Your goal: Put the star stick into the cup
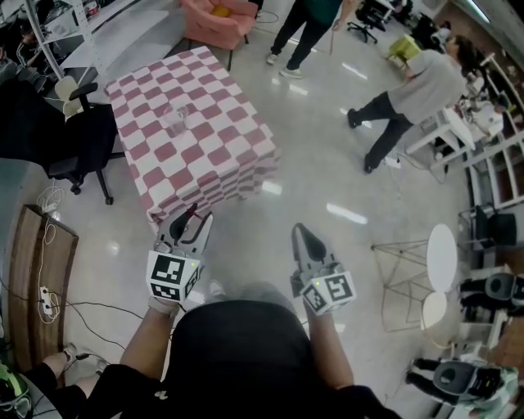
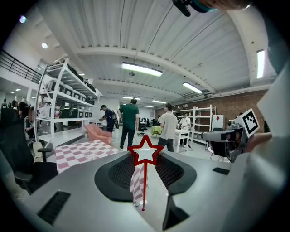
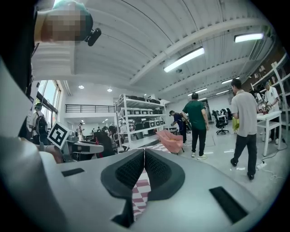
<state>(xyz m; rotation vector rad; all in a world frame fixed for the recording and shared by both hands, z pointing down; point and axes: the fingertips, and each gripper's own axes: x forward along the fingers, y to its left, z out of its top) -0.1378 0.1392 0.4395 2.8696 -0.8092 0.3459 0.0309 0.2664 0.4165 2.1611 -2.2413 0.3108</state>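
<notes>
A table with a red-and-white checked cloth [image 1: 213, 155] stands ahead, and a clear cup [image 1: 174, 119] sits upright near its middle. My left gripper [image 1: 195, 218] hovers over the floor just short of the table's near corner. It is shut on the red star stick [image 2: 144, 181], which stands along the narrow gap between the jaws with the star at their tips. My right gripper [image 1: 300, 237] floats to the right at about the same height, shut and holding nothing; in the right gripper view its pads [image 3: 136, 170] meet.
A black office chair [image 1: 78, 143] stands left of the table, with a pink armchair [image 1: 219, 20] behind it. Two people [image 1: 409, 90] walk on the shiny floor to the right. White round side tables [image 1: 442, 258] stand at right, and a wooden board with cables [image 1: 37, 278] at left.
</notes>
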